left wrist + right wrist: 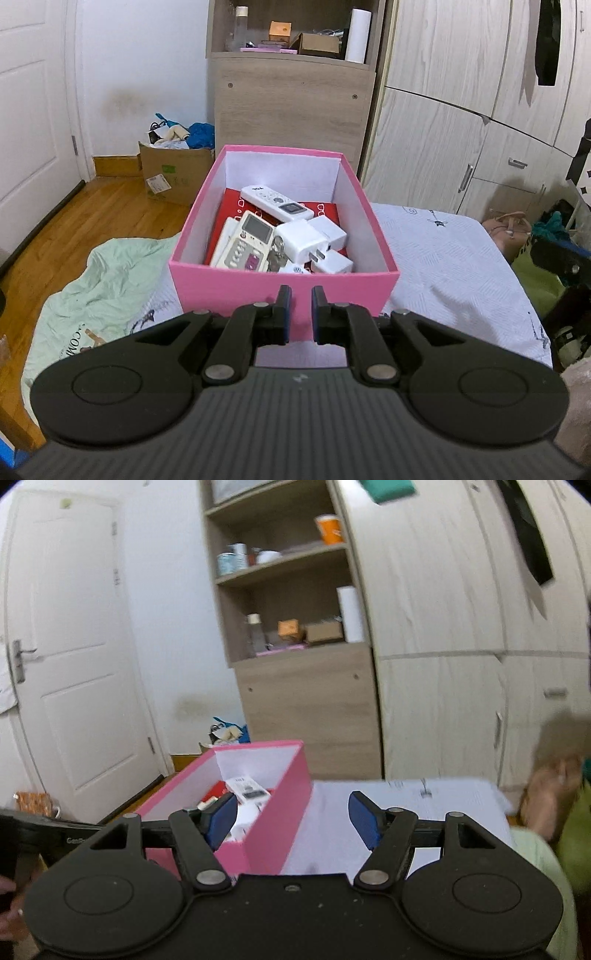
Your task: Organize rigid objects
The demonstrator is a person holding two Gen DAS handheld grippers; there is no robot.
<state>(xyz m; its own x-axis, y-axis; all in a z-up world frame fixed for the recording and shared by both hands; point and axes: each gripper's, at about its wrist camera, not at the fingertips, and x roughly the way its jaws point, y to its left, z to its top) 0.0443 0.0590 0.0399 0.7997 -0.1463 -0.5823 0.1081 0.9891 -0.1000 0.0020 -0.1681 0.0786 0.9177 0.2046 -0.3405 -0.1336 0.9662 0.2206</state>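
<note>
Resting on the bed [443,251], the pink box [280,284] stands open-topped with the task's rigid objects gathered inside: a long white remote [277,203] lies toward the far side over a red card or lid on the box floor, a cream remote with a display [245,242] lies near-left, and several white charger plugs [314,240] crowd the near-right corner, with what appears to be a bunch of keys between them. The left tongs [299,295] hang just in front of the near wall of the box, drawn nearly together with only a narrow gap, and hold nothing. The right tongs [293,812] stand wide apart and empty beside the right wall of the box, with the left pad over the box opening in that view. A green cloth [110,280] lies crumpled on the bed to the left of the box; a cardboard carton [173,177] sits on the floor beyond, near the shelf unit [291,92]. Judged from the filled box, the sorting is largely complete. Risks from here: the box sits on a soft mattress, so a push from either tool could tilt or slide it; the loosely stacked plugs may shift when disturbed; the right view is blurred, so fine contact cannot be confirmed.
</note>
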